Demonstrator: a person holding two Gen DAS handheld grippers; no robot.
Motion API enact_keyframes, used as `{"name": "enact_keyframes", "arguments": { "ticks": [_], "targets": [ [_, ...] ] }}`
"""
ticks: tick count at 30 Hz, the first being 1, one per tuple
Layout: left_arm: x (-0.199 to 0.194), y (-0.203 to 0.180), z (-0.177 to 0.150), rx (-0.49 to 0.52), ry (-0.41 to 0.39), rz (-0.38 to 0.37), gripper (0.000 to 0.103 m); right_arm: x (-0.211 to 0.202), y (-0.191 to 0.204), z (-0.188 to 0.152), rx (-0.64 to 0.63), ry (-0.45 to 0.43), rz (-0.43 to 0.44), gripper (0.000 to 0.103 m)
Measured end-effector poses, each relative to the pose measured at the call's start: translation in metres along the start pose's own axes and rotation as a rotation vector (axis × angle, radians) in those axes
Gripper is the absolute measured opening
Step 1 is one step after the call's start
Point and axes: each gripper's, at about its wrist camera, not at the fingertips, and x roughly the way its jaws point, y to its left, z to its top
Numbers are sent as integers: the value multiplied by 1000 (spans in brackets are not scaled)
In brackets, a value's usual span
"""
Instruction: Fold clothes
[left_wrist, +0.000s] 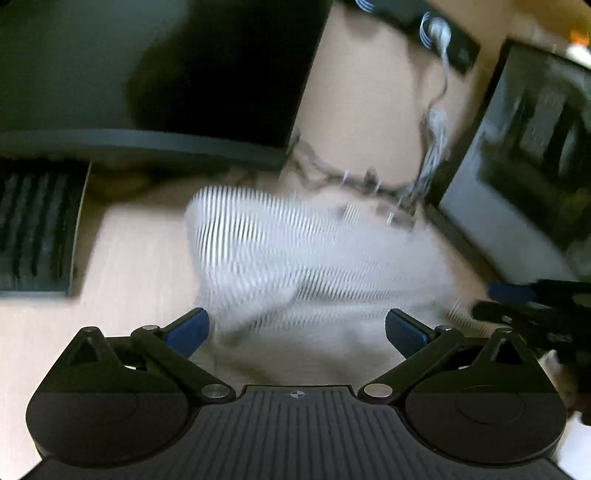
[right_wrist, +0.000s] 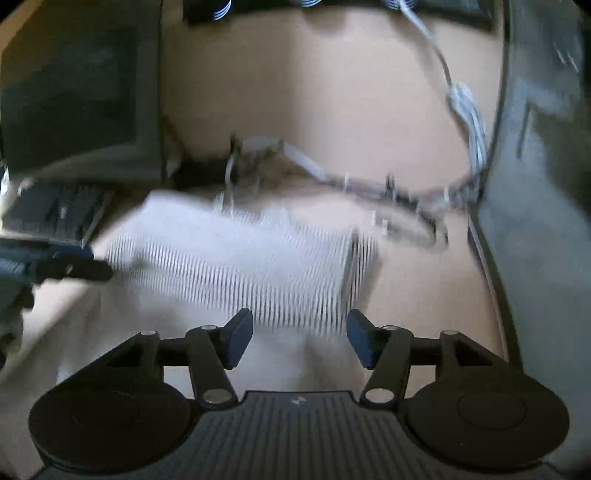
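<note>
white striped garment (left_wrist: 295, 251) sits bunched on the beige desk (left_wrist: 140, 251), thin dark stripes, motion-blurred, between keyboard (left_wrist: 37, 236) and monitor (right_wrist: 546, 184). left gripper (left_wrist: 295, 328) spread wide, empty, just over its near edge. right gripper (right_wrist: 299, 339) also parted, holding nothing. cables (right_wrist: 369, 184) behind.

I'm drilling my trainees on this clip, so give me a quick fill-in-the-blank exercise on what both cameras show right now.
1. The garment on the desk is white with thin dark ____.
2. The left gripper has its jaws ____.
3. The right gripper holds ____.
4. The cables lie ____ the garment, toward the wall.

Missing words: stripes; open; nothing; behind
</note>
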Motion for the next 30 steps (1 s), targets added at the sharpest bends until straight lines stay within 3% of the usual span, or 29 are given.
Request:
{"name": "enact_keyframes", "arguments": {
  "ticks": [2, 5, 7, 10, 12, 17, 25, 27, 29, 30],
  "targets": [
    [8, -4, 19, 21, -28, -12, 103, 15, -6, 24, 9, -49, 3, 57],
    [39, -9, 32, 36, -5, 6, 103, 46, -14, 47, 46, -88, 16, 57],
    [68, -2, 30, 0, 90, 46, 103, 73, -20, 48, 94, -30, 41, 56],
    [79, -7, 20, 74, 106, 83, 103, 100, -28, 24, 93, 91, 41, 51],
    [78, -12, 20, 93, 114, 95, 103, 102, -27, 24, 54, 74, 58, 50],
    [77, -3, 25, 1, 115, 78, 103, 129, -25, 48, 53, 98, 81, 49],
    [74, -1, 30, -40, 114, 74, 103, 171, -20, 87, 52, 137, 119, 49],
    [71, 0, 32, -55, 115, 73, 103, 183, -16, 80, 32, 158, 131, 43],
    [66, 1, 34, -71, 114, 73, 103, 184, -11, 79, 4, 149, 149, 30],
    [63, 1, 35, -80, 114, 73, 103, 184, -9, 79, -6, 152, 162, 18]
  ]
}}
